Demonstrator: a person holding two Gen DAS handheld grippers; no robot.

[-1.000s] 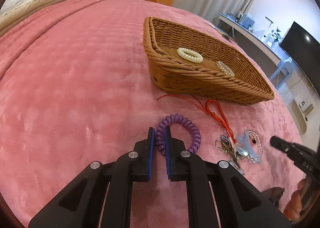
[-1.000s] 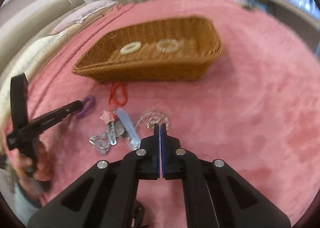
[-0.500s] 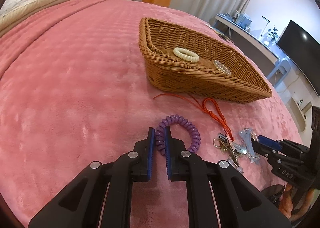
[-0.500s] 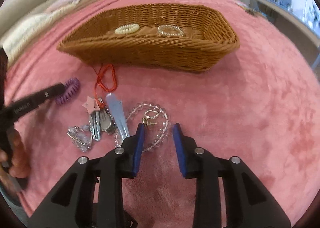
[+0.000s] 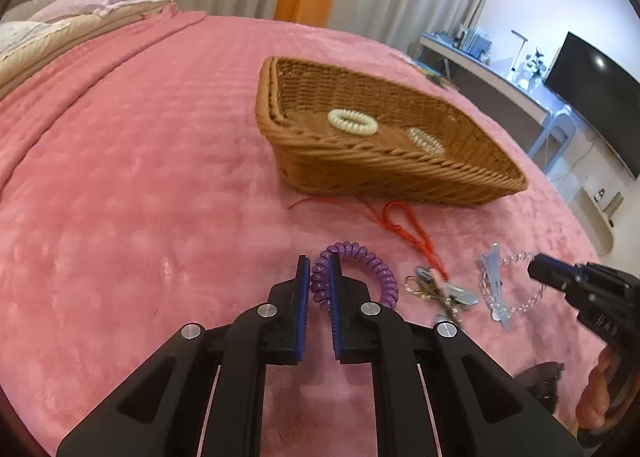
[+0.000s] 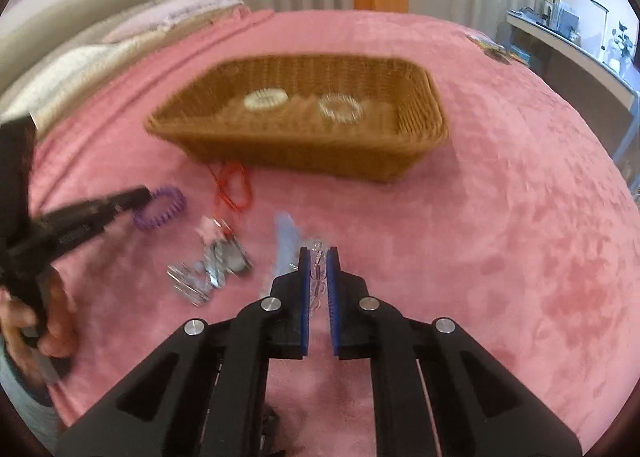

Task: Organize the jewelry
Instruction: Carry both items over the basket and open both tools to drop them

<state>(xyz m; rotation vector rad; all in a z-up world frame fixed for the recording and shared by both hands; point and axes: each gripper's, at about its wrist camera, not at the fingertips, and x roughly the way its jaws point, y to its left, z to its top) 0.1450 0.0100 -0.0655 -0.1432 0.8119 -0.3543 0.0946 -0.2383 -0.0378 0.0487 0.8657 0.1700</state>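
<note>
Currently two pieces of jewelry are gripped at once. A purple coil bracelet (image 5: 354, 275) is clamped at its near edge between the pads of the left gripper (image 5: 320, 289), while most of the coil is seen lying on the pink blanket (image 5: 140, 197); it appears to be held by one side so that the rest can hang free when it is raised. A clear beaded bracelet (image 6: 318, 269) is pinched between the nearly closed jaws of the right gripper (image 6: 319, 277), its beads showing in the narrow gap; from the left wrist view, part of the bead chain is seen trailing on the blanket beside the gripper's tip.

Between the two grippers a small heap is left on the blanket: a red cord (image 5: 404, 225), a bunch of metal clips and charms (image 6: 212, 269), and a pale blue hair clip (image 6: 286, 241) lying just beside the beaded bracelet. Blur in the right wrist view makes it impossible to tell whether the clip is caught in the beads.

Farther off, a wicker basket (image 6: 304, 153) is set on the blanket, and a cream coil bracelet (image 5: 352, 121) and a clear coil bracelet (image 5: 425, 140) are already laid side by side in it. Sorting is therefore judged partly done, with both held pieces most likely meant for the basket.
</note>
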